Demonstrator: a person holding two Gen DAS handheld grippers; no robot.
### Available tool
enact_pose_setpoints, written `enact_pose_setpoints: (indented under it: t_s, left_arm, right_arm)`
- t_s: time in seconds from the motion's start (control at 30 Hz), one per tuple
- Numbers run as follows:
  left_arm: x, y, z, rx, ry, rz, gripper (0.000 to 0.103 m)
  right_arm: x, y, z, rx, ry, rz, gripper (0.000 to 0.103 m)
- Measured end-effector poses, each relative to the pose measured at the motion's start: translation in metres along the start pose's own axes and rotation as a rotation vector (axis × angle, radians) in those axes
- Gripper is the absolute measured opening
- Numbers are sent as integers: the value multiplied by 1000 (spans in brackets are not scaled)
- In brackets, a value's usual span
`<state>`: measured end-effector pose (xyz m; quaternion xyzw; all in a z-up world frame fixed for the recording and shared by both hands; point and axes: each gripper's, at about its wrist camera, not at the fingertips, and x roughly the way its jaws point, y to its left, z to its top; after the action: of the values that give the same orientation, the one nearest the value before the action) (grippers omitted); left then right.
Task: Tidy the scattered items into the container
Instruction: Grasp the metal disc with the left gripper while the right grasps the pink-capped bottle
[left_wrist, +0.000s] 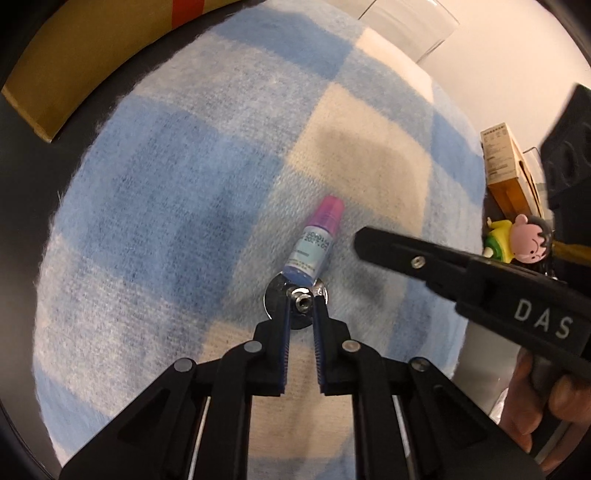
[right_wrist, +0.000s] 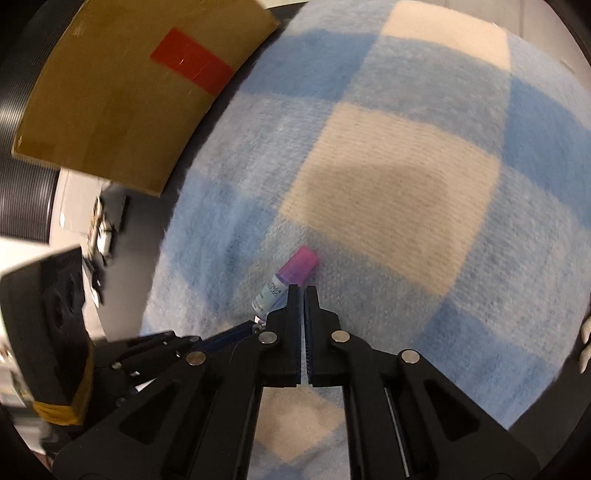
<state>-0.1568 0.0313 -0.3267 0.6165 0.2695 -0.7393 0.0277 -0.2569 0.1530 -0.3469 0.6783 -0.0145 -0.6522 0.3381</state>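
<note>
A fuzzy blanket checked in blue and cream (left_wrist: 177, 192) covers most of the dark tabletop (left_wrist: 33, 177), and on it lies a small bottle with a pink cap and a pale blue printed label (left_wrist: 314, 243). It lies on its side, cap pointing away from both cameras, on a pale blue square next to a cream one.

The left hand-held gripper (left_wrist: 302, 301) points steeply down at the bottle's bottom end. Its blue-lined fingers (left_wrist: 284, 332) are drawn close together and pinch a small shiny metal piece with a socket-head screw in it (left_wrist: 301, 304); a round shiny disc shows under it. This metal piece sits right at the bottle's base, but I cannot tell whether it belongs to the bottle or only touches it.

The right hand-held gripper (right_wrist: 303, 290) comes in from the right, its fingers pressed together with nothing between them. In its own view the tips rest just beside the bottle's cap end, close against the label; whether they touch it I cannot tell. A hand (left_wrist: 546, 402) grips its black handle, which bears white letters.

A flat brown cardboard box with a strip of red tape (right_wrist: 122, 92) lies beyond the blanket's far left edge. Off the right edge stand a small cartoon figure with a pink face and yellow-green clothes (left_wrist: 517, 242) and a printed carton (left_wrist: 506, 166). A clear plastic container (left_wrist: 410, 26) stands at the blanket's far end.
</note>
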Motion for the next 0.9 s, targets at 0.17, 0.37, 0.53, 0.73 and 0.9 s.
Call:
enact_pose_setpoints:
  t_s: [0.17,0.37,0.53,0.73,0.9]
  left_arm:
    - [-3,1,-3,15,-2,1,11]
    - [-8,13,-8,-14,11,-2,11]
    - [-12,21,-10,-33,9,-4,10]
    - [-24,21,-7,-17,-7,-26,10]
    - [-44,22,-1,9,-32,-51,10]
  right_arm:
    - [17,5,3,34,20,31,17]
    - [35,16,3,48,40,10,38]
    - [37,27,4,5,20,-49,19]
    - [18,31,-1,32,-14,-52,19]
    - [-9,39,-6,53,-53,-71,19]
